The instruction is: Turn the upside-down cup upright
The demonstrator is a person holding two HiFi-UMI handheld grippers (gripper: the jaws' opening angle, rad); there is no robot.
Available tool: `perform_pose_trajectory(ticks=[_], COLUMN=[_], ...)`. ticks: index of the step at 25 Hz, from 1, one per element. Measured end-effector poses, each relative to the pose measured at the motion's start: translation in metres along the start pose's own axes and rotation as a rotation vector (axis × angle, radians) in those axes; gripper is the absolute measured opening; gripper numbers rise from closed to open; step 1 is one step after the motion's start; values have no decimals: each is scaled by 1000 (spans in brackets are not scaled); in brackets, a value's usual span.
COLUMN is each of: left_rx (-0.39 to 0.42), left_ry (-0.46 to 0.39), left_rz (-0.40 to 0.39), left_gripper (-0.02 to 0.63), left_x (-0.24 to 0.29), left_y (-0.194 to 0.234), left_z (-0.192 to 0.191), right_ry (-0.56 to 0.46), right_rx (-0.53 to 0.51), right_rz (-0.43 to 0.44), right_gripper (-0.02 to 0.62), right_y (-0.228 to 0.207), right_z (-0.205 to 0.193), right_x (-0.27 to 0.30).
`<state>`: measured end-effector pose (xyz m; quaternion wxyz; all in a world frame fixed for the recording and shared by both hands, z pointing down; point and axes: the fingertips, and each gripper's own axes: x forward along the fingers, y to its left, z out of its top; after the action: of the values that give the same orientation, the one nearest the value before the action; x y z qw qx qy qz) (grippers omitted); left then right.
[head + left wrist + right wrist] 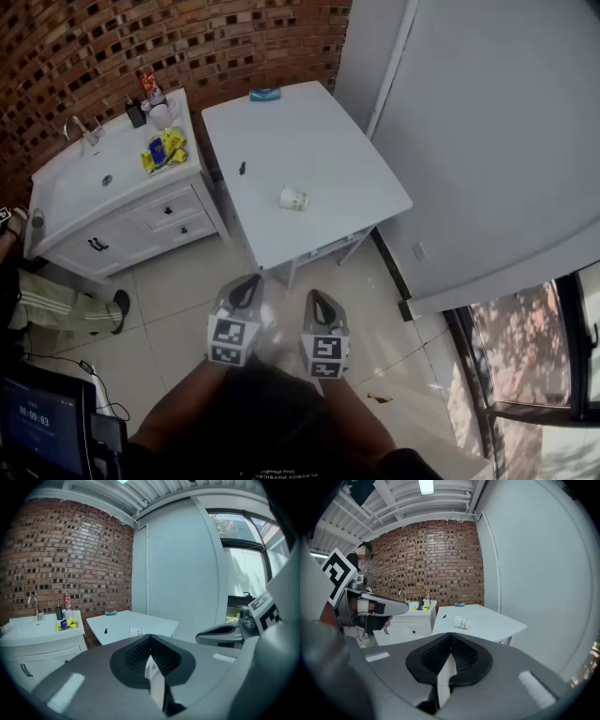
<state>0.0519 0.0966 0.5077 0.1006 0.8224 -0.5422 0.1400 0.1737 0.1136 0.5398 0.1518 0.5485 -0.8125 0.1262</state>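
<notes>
A small white paper cup [293,198] lies on its side on the white table [337,159], toward the table's near edge. It also shows far off in the left gripper view as the cup [136,631] and in the right gripper view as the cup [461,622]. My left gripper [249,281] and right gripper [315,296] hang side by side over the tiled floor, well short of the table. Both point toward it and slightly down. Each has its jaws together with nothing between them, as the left gripper [150,639] and right gripper [451,638] show in their own views.
A small black object [242,169] and a teal item [264,95] lie on the table. Left of it stands a white sink cabinet [141,225] with bottles and yellow packets [164,148]. A seated person's leg [56,305] and a screen [42,427] are at far left. A white wall runs along the right.
</notes>
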Motion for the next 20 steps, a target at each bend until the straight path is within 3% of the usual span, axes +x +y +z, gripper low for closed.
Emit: perform_pose_trajectory(ticks=[20], left_rx=[-23], left_ry=[25], left_rz=[-46], left_gripper=[-3], left_x=[90], left_y=[85], left_z=[17], right_ry=[40], right_rx=[-28], right_rz=[-49], right_gripper=[12], right_y=[-3], right_z=[37], right_x=[112])
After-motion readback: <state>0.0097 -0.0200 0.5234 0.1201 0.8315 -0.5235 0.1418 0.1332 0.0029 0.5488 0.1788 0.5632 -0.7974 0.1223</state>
